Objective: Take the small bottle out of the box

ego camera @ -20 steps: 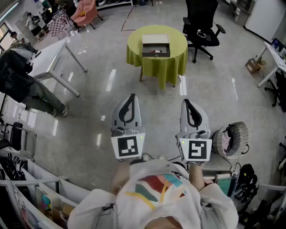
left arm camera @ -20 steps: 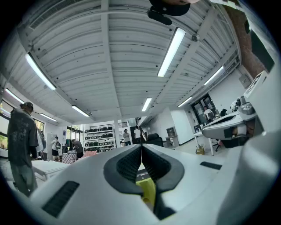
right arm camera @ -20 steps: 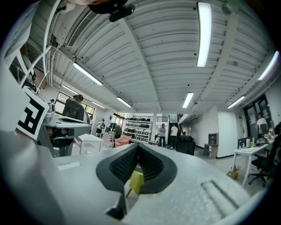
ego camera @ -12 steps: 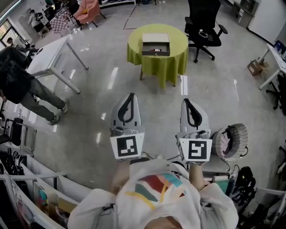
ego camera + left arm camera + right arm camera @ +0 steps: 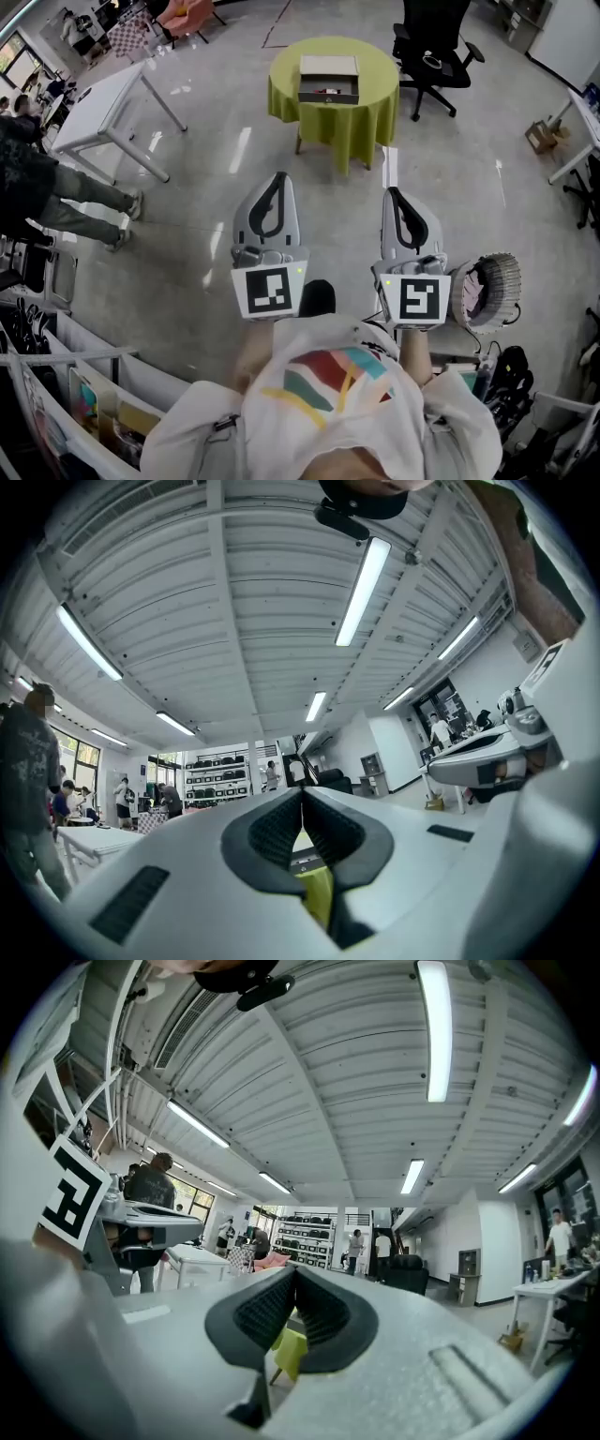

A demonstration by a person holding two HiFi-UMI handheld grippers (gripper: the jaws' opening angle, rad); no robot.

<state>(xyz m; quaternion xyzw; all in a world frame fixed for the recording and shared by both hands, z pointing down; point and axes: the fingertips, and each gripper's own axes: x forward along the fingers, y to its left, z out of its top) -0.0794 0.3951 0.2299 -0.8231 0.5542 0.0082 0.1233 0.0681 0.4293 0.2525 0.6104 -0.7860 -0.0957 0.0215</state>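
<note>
Holding both claws out in front, the person stands on the floor a long way back from the work. The left claw (image 5: 275, 202) has its two jaws pressed together at the tip, with nothing between them. The right claw (image 5: 393, 216) is pressed together too, and it is just as empty. They sit side by side, near each other but not touching, and both point ahead. I think they are held this way because there is nothing to grab yet, so closed and level is an easy way to carry them.

Far ahead, about midway between the two claws, is a round surface (image 5: 286, 80) with a yellow-green cloth. A bit of that cloth shows through the small gap behind each tip, so both claws aim at it. The box (image 5: 328, 67) rests on top, its open front facing the claws. The small bottle should be in there. A tiny reddish spot shows in the opening, but it is too small to tell what it is.

A black chair (image 5: 429, 58) stands far ahead and right of the right claw. A basket (image 5: 487, 292) sits just right of that claw.

Nothing of the job looks done yet. Getting close comes first, then spreading one claw.
</note>
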